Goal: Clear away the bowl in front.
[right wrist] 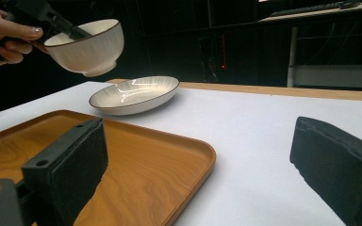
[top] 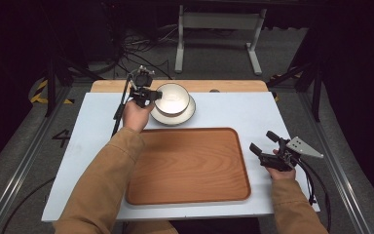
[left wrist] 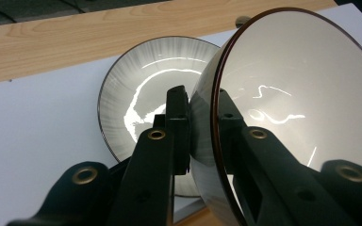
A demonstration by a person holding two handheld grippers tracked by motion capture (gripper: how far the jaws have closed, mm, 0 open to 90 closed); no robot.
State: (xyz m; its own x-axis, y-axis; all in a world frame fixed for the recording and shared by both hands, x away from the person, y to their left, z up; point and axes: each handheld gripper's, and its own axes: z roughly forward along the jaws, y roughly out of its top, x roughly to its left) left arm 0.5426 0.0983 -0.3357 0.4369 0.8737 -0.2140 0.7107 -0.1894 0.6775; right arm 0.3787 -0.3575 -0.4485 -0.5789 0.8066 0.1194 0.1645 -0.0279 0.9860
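While gripped at rim — bowl (right wrist: pixel 87 44) | tilted | above plate (right wrist: pixel 134 95)

left gripper (top: pixel 152 95) grips the bowl (top: pixel 172 98) rim above the plate (top: pixel 189 113), beyond the tray (top: pixel 190 165).

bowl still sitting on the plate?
No, in the right gripper view the bowl hangs clear above the plate, its rim clamped by the left gripper.

White tabletop (top: pixel 233 114) with a wooden far edge stands on grey floor (top: pixel 24 146). Dark surroundings; white table frame (top: pixel 219 29) and cables (top: pixel 141 48) lie beyond.
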